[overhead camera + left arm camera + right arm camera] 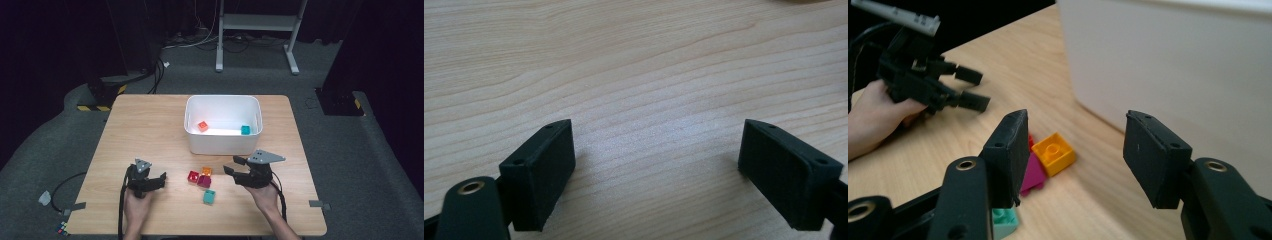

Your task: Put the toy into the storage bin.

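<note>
R gripper jaws part open, empty, beside brick cluster on table before white bin. L gripper wide open, empty. Bricks look light, rigid, slick plastic; pinch flat sides.

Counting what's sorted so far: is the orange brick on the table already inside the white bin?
No, this orange brick lies on the table before the white bin.

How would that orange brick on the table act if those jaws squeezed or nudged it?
The orange brick looks like hard moulded plastic, so probably stiff and light. Its flat sides should suit the right gripper, though the glossy surface might slip. It sits flat and low, so a push would likely slide it, not roll it, perhaps into the pink brick touching it.
</note>
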`<state>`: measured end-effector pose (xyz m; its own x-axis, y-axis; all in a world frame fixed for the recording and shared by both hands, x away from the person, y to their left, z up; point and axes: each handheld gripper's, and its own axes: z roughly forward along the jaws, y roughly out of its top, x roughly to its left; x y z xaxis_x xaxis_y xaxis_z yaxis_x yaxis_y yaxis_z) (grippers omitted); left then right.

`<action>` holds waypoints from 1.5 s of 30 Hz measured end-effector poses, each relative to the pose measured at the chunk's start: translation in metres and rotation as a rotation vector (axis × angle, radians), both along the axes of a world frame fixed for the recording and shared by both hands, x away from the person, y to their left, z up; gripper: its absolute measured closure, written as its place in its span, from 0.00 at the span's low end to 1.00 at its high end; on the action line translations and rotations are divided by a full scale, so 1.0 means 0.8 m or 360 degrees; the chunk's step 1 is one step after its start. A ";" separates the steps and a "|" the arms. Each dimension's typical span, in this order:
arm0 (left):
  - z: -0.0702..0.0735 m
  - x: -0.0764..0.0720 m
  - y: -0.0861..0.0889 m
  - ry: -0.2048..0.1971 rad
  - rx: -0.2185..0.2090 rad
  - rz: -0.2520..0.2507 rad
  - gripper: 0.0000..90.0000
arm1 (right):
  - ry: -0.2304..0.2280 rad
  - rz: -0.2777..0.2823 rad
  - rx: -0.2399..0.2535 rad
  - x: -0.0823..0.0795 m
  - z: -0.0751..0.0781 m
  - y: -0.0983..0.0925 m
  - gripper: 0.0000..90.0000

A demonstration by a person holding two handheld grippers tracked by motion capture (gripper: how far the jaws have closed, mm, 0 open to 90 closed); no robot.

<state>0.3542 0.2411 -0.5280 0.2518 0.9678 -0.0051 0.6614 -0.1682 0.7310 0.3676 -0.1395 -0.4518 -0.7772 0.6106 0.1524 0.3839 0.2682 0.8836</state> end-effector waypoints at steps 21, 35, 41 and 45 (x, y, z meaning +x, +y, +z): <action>0.000 0.000 0.000 0.0002 0.0002 0.0001 0.17 | 0.0152 0.0266 -0.0172 -0.035 -0.062 0.054 0.45; 0.000 0.000 0.000 0.0001 0.0001 0.0002 0.17 | 0.0204 0.0338 -0.0292 -0.032 -0.078 0.078 0.44; 0.000 0.000 0.000 0.0000 -0.0001 0.0003 0.17 | 0.0201 0.0338 -0.0344 -0.032 -0.083 0.082 0.44; 0.000 0.000 0.000 0.0002 0.0002 0.0001 0.17 | 0.0213 0.0331 -0.0372 -0.030 -0.088 0.081 0.45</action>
<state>0.3542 0.2411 -0.5279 0.2511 0.9680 -0.0045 0.6624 -0.1684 0.7300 0.3434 -0.0743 -0.5225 -0.8713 0.4715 0.1363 0.4083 0.5423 0.7343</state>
